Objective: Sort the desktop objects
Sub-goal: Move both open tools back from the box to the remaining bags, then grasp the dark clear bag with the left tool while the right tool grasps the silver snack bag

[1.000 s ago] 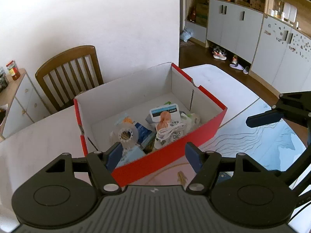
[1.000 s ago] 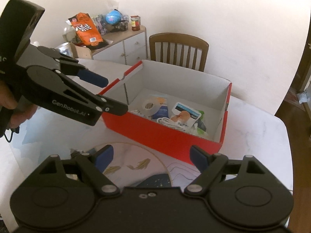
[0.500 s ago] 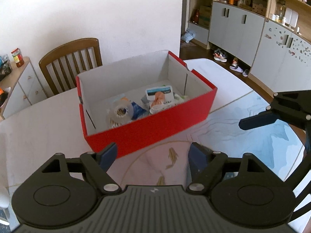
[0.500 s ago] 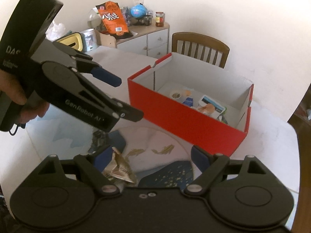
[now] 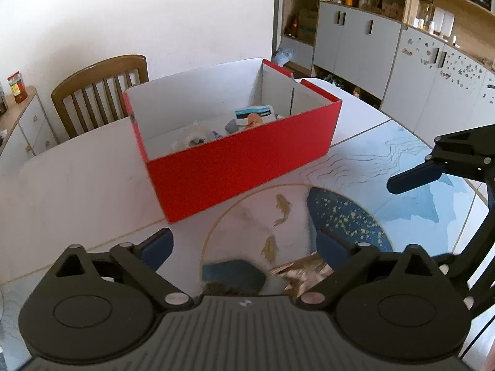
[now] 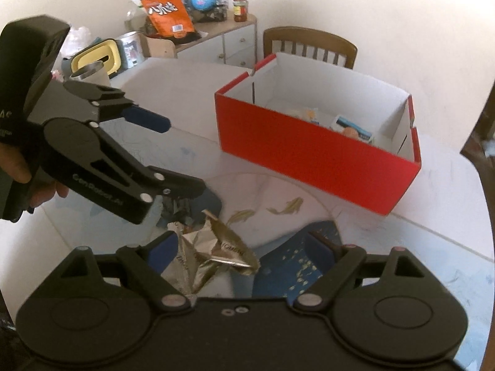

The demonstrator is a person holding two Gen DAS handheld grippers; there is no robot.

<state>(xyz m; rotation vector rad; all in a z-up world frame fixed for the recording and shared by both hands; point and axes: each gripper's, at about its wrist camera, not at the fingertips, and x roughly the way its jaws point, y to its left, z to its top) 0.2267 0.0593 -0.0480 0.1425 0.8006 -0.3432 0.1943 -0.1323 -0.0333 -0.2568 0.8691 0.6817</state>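
Note:
A red cardboard box [image 5: 241, 160] [image 6: 309, 151] stands on the table and holds a tape roll [image 5: 193, 136], a printed packet [image 5: 255, 114] and other small items. A crumpled gold foil wrapper [image 6: 210, 250] [image 5: 306, 272] lies on the patterned mat [image 5: 346, 216] in front of the box. My left gripper [image 5: 244, 244] [image 6: 182, 154] hovers above the mat, its jaws opening, with nothing pressed between them. My right gripper [image 6: 243, 247] is open, with the wrapper below, beside its left finger [image 6: 162, 249]. One right finger [image 5: 414, 177] shows at the right of the left wrist view.
A wooden chair [image 5: 99, 92] [image 6: 309, 43] stands behind the table. A sideboard [image 6: 216, 40] carries an orange snack bag [image 6: 167, 15] and jars. A yellow-lidded container [image 6: 96, 54] and a metal cup [image 6: 89, 72] sit at the table's far left. Grey cabinets [image 5: 402, 61] line the right wall.
Both grippers have drawn back from the box and sunk toward the mat. The left jaws have spread wider. The foil wrapper has come into view under both grippers.

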